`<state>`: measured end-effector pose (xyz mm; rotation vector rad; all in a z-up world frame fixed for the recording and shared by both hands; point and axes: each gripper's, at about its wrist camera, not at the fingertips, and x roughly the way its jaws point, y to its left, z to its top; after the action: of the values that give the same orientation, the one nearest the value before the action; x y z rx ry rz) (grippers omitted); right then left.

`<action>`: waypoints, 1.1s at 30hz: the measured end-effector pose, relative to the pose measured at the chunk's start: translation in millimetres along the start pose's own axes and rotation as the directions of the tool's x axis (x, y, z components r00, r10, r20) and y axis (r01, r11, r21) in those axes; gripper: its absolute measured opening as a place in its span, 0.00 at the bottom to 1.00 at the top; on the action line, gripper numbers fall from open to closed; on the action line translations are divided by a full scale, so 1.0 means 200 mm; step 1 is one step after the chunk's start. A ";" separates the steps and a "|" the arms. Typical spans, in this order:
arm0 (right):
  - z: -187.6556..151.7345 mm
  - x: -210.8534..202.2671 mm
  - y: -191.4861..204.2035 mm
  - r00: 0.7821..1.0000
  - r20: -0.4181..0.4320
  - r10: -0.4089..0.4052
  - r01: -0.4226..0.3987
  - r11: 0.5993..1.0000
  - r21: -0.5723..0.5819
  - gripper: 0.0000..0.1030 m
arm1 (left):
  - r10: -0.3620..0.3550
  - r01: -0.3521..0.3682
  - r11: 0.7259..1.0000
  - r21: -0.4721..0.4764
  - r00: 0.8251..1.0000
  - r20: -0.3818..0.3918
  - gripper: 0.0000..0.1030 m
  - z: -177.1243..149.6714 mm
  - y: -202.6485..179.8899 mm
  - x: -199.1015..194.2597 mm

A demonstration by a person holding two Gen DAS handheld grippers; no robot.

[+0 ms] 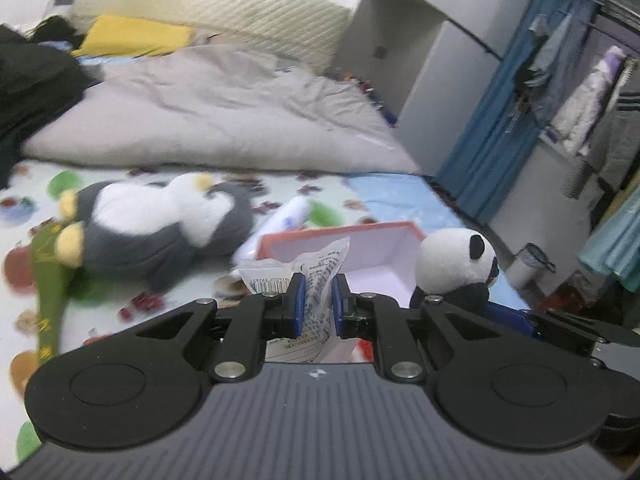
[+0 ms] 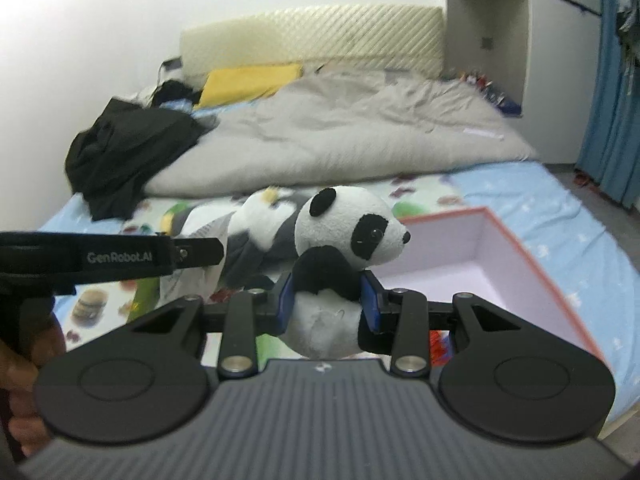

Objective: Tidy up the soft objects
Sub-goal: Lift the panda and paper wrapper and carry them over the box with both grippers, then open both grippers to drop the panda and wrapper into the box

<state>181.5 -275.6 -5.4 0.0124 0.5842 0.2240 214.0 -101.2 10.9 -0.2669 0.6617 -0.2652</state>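
Just right of the right gripper (image 2: 326,300), which is clenching the black-and-white plush panda (image 2: 348,236), the open pink-rimmed cardboard box (image 2: 540,264) is lying nearer it than the left gripper (image 1: 319,300), which is pinching a crinkly printed plastic packet (image 1: 316,264).

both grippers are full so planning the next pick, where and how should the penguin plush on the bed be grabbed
Grip the penguin plush across its fat grey-and-white belly, coming down from above with the jaws spanning its width. It lies on its back on the printed sheet, belly up, and the soft middle should squash into the grip. The yellow feet look too small to hold well. This is a judgement, as the view is blurred.
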 end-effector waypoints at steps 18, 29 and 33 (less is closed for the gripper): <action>-0.19 0.38 -0.60 0.971 -0.183 -0.154 0.183 0.970 0.157 0.38 | -0.062 0.086 0.993 0.083 0.964 -0.260 0.17 -0.09 -0.31 0.84; -0.28 0.56 -0.75 0.949 -0.272 -0.158 0.210 0.962 0.174 0.40 | -0.027 0.061 0.995 0.083 0.933 -0.358 0.20 -0.19 -0.27 1.10; -0.27 0.53 -0.76 0.953 -0.266 -0.144 0.196 0.963 0.183 0.41 | -0.028 0.058 0.996 0.070 0.931 -0.363 0.50 -0.17 -0.26 1.07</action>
<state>269.1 -403.1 -120.5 0.1371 0.8558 -0.0066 346.9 -224.7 -120.1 -0.1560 1.0092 -0.3874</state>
